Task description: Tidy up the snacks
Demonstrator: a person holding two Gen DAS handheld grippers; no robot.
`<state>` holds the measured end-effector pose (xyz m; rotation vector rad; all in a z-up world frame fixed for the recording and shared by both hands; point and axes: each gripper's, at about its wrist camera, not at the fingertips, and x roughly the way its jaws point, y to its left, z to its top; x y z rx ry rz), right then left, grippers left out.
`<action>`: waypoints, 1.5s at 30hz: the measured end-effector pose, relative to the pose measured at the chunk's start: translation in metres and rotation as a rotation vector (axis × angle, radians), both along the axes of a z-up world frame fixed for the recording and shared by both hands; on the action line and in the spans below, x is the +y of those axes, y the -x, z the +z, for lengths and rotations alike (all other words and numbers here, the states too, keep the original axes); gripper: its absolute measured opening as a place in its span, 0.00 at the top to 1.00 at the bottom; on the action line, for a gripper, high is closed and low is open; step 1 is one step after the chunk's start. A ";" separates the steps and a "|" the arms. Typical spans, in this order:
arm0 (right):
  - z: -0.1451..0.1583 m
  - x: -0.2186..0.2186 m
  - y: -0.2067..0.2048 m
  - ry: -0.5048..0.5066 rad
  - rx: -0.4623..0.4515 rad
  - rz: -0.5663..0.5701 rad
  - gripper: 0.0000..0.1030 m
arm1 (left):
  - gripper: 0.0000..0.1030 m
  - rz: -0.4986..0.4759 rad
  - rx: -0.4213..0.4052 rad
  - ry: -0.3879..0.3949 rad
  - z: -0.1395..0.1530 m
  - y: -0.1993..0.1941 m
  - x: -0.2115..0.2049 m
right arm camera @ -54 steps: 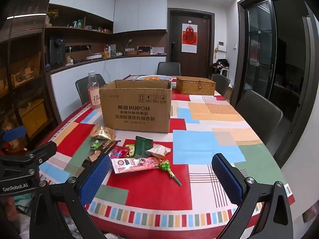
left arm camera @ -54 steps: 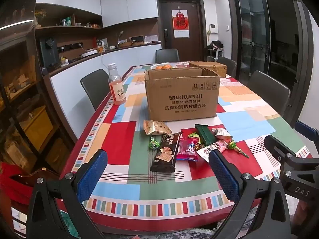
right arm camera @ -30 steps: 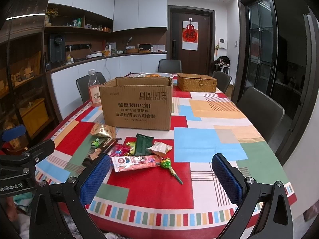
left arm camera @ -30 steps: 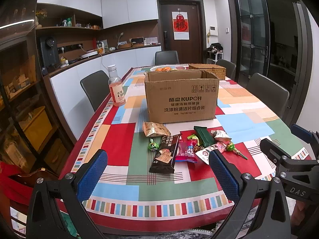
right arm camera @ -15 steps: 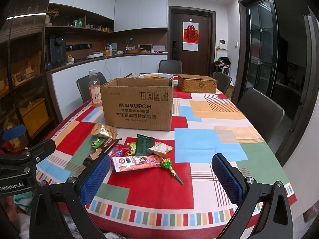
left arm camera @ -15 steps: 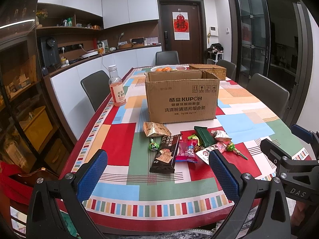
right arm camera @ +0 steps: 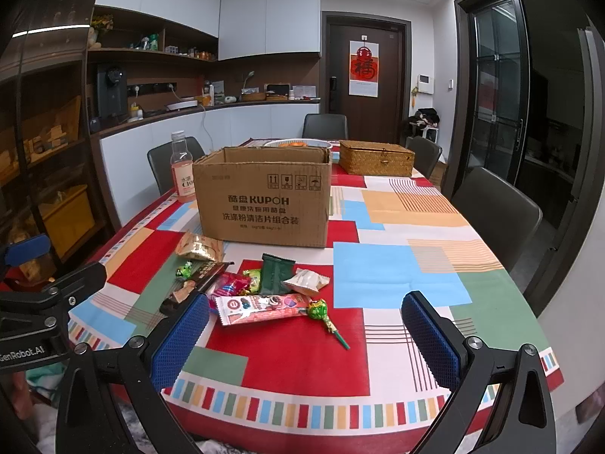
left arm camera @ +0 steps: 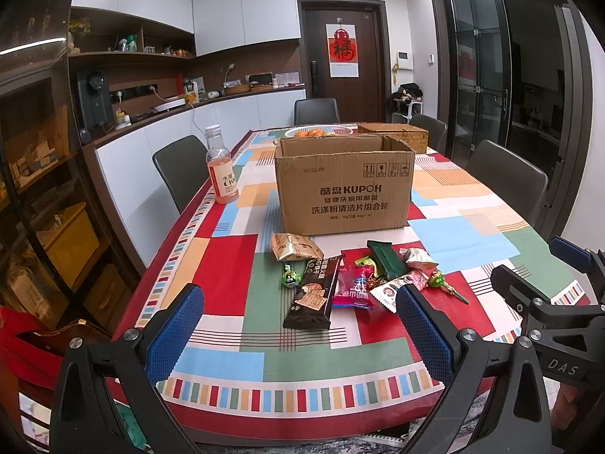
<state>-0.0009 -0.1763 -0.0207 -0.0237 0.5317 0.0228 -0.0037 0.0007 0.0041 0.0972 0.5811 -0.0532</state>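
I see the desk [left arm camera: 227,265] filling the lower half of both views under its patchwork cloth, and since the earlier frames almost nothing has changed: only a slight drift of both cameras, so I judge the sorting has not begun. The open box [left arm camera: 342,185] stands at centre frame, apparently the place for the snacks. The bottle [left arm camera: 221,166] is upper left of it, the wicker basket [right arm camera: 376,158] behind, at right. My left gripper [left arm camera: 298,331] and right gripper [right arm camera: 304,342] both hover wide open and empty at the near edge. The snacks lie loose just before the box: biscuit bar [left arm camera: 314,291], pink strip pack [right arm camera: 261,308], green pack [right arm camera: 275,274], lollipop [right arm camera: 321,314].
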 end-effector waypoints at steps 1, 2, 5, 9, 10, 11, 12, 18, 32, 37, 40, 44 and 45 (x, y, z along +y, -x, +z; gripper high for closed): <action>0.000 0.000 0.000 0.000 0.000 0.000 0.00 | 0.00 0.000 0.000 0.000 0.000 0.000 0.000; 0.000 0.000 0.000 0.000 0.000 0.000 0.00 | 0.00 0.000 0.001 0.000 0.000 0.000 0.000; 0.000 -0.001 0.000 0.001 0.000 0.000 0.00 | 0.00 0.000 0.001 0.000 0.000 0.000 0.000; 0.000 0.000 0.000 0.001 -0.001 0.000 0.00 | 0.00 0.000 0.001 0.000 0.000 0.000 0.000; 0.000 0.000 0.000 0.001 -0.001 0.001 0.00 | 0.00 0.000 0.000 0.000 0.000 0.000 0.000; 0.000 0.000 0.000 0.001 -0.001 0.000 0.00 | 0.00 0.000 0.000 0.000 0.000 0.000 0.000; 0.000 0.000 0.000 0.001 -0.001 0.000 0.00 | 0.00 0.001 0.000 0.000 0.000 0.000 0.000; 0.001 0.000 0.002 0.002 -0.005 0.001 0.00 | 0.00 0.000 0.000 0.000 0.000 0.000 0.000; 0.002 0.000 0.003 0.002 -0.007 0.001 0.00 | 0.00 0.000 0.000 0.000 -0.001 0.000 0.000; 0.002 0.000 0.003 0.002 -0.006 0.002 0.00 | 0.00 0.001 0.003 -0.002 -0.001 0.000 0.000; 0.002 0.001 0.003 0.001 0.000 0.006 0.00 | 0.00 -0.004 0.006 -0.011 -0.003 -0.001 -0.003; 0.000 0.000 -0.001 -0.004 0.013 0.008 0.00 | 0.00 -0.027 0.020 -0.030 -0.007 -0.005 -0.009; 0.000 -0.001 -0.002 -0.008 0.018 0.011 0.00 | 0.00 -0.042 0.028 -0.033 -0.009 -0.008 -0.011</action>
